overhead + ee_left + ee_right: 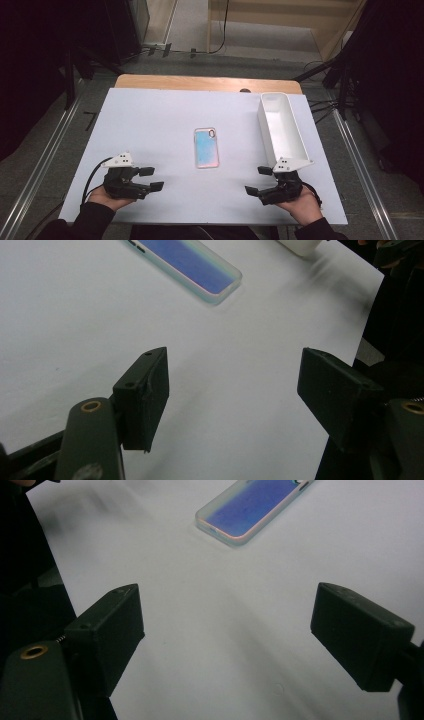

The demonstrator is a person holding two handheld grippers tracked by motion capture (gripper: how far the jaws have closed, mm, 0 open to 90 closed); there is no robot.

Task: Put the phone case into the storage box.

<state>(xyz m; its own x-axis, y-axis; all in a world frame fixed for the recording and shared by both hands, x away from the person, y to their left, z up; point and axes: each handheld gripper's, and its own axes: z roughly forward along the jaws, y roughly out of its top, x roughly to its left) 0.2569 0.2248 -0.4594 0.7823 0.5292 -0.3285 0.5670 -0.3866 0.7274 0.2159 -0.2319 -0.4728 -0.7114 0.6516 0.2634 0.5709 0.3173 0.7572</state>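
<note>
White tabletop (150, 130), dark curtained room

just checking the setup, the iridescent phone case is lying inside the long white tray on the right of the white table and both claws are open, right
Not quite: the high view shows the iridescent phone case flat on the white table, left of the long white tray, not inside it. Both the left claw and right claw are open.
</note>
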